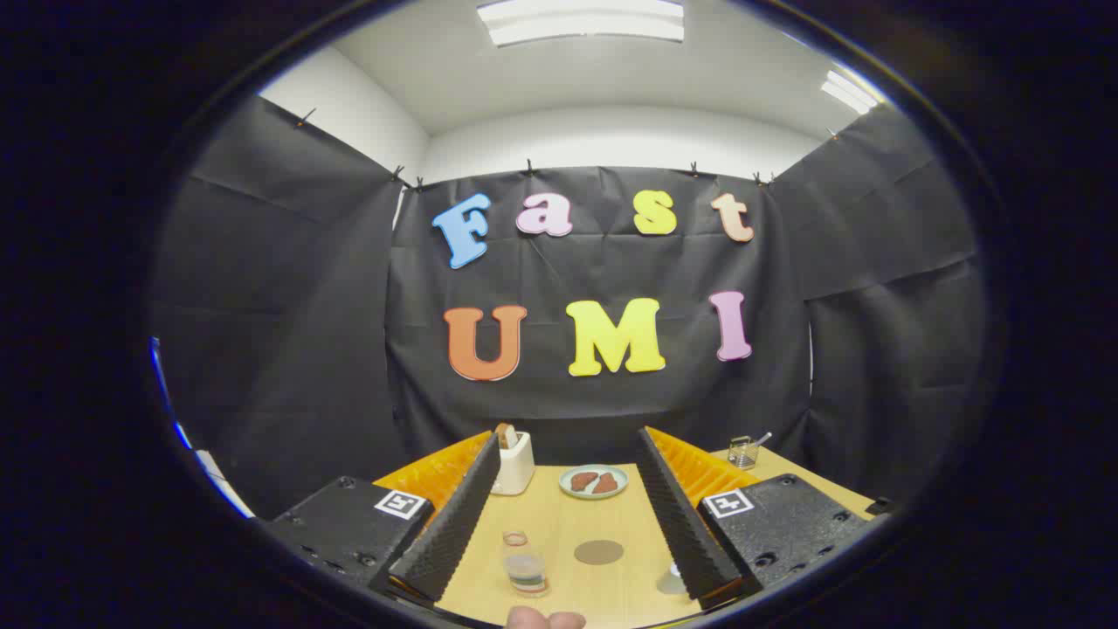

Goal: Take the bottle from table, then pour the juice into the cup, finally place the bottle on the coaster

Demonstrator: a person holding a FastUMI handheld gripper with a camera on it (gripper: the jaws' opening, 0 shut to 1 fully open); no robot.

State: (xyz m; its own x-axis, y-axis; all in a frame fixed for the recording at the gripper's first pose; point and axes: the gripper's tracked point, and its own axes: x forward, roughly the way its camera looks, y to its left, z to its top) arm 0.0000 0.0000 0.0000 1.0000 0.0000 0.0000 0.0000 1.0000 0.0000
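Observation:
My gripper (pixel 559 572) is open, its two fingers spread wide above the wooden table (pixel 559 524) with nothing held between them. Between the fingers, near the left one, stands a small clear bottle (pixel 524 566) with a coloured band. A round brown coaster (pixel 599 551) lies flat on the table to the right of the bottle. A clear cup (pixel 672 580) shows partly beside the right finger, its right side hidden by the finger.
A white toaster (pixel 514 461) with bread in it stands at the back left. A plate (pixel 594 481) with brown food lies at the back centre. A small wire basket (pixel 743 452) sits at the back right. A person's fingertips (pixel 546 619) show at the table's near edge.

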